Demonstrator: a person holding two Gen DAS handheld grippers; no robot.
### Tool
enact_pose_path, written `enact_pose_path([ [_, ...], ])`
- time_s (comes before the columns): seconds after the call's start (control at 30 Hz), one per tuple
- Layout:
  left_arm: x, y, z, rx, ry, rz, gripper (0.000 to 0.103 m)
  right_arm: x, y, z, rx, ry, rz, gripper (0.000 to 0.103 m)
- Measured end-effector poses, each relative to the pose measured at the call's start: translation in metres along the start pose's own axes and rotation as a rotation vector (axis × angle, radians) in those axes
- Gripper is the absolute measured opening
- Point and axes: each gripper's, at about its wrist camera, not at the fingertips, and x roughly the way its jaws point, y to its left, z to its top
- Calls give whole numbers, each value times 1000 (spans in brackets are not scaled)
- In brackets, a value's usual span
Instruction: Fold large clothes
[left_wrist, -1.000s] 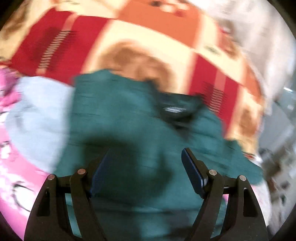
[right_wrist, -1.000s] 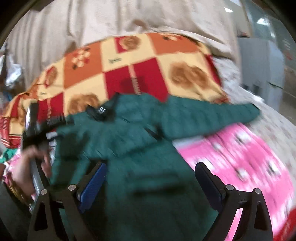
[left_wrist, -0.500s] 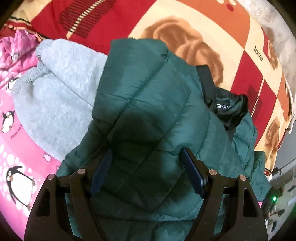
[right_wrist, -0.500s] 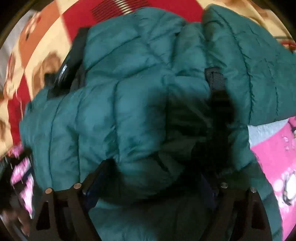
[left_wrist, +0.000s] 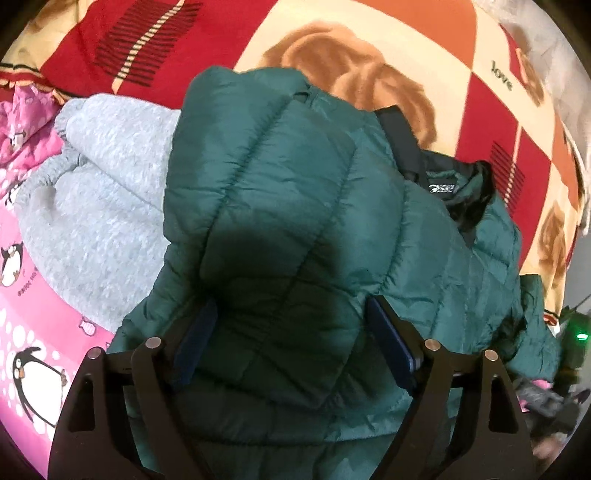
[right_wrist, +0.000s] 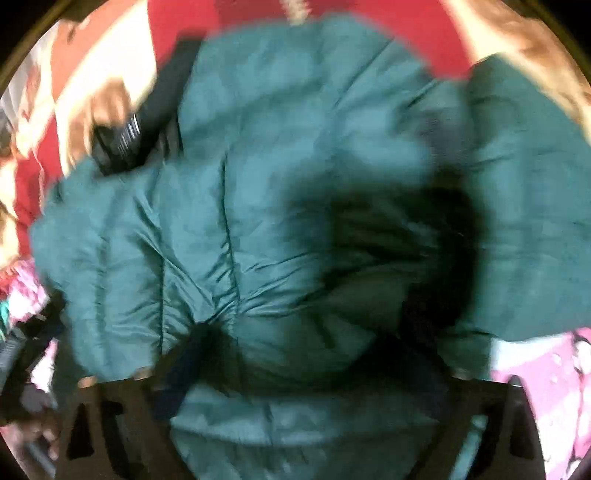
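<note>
- My left claw (left_wrist: 291, 339) hangs over the green puffer jacket (left_wrist: 295, 229); its jaws are opening, padded fabric bulging between them, pads not pressing.
- My right claw (right_wrist: 314, 373) is blurred and half buried in the same jacket (right_wrist: 258, 221); I cannot tell whether it pinches the fabric.
- The jacket lies heaped on the checked blanket (left_wrist: 369, 44), its black collar (left_wrist: 454, 188) showing.
- A grey garment (left_wrist: 99, 192) lies just beside it on the pink penguin sheet (left_wrist: 33, 354).
</note>
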Motion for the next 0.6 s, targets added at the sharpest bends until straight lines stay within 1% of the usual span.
enact_pose_path([
  [0.03, -5, 2, 0, -14, -8, -13, 83, -13, -6, -2, 6, -37, 2, 86],
  [0.07, -12, 6, 1, -40, -16, -30, 83, -39, -20, -5, 10, -109, -20, 87],
  [0.1, -21, 10, 1, -68, -28, -47, 83, -58, -35, -8, 13, -150, -53, 87],
  [0.13, -30, 14, 0, -88, -39, -59, 83, -74, -52, -12, 18, -175, -90, 88],
  [0.2, -54, 22, -1, -130, -72, -76, 83, -106, -98, -23, 44, -224, -193, 88],
  [0.23, -71, 26, -5, -143, -90, -79, 83, -117, -114, -27, 62, -244, -221, 88],
  [0.3, -95, 31, -15, -128, -116, -53, 83, -154, -179, -38, 161, -308, -307, 88],
  [0.37, -118, 34, -36, -90, -141, 28, 83, -176, -229, -41, 250, -327, -328, 88],
  [0.4, -123, 35, -45, -79, -139, 60, 83, -188, -263, -45, 317, -332, -323, 88],
  [0.47, -121, 34, -57, -65, -95, 106, 83, -203, -300, -50, 392, -334, -295, 88],
  [0.5, -116, 31, -56, -51, -83, 109, 83, -206, -323, -53, 445, -336, -250, 88],
  [0.53, -112, 26, -53, -30, -88, 120, 83, -207, -340, -56, 485, -331, -204, 88],
  [0.6, -111, 21, -49, -1, -121, 156, 83, -199, -369, -56, 579, -327, -87, 83],
])
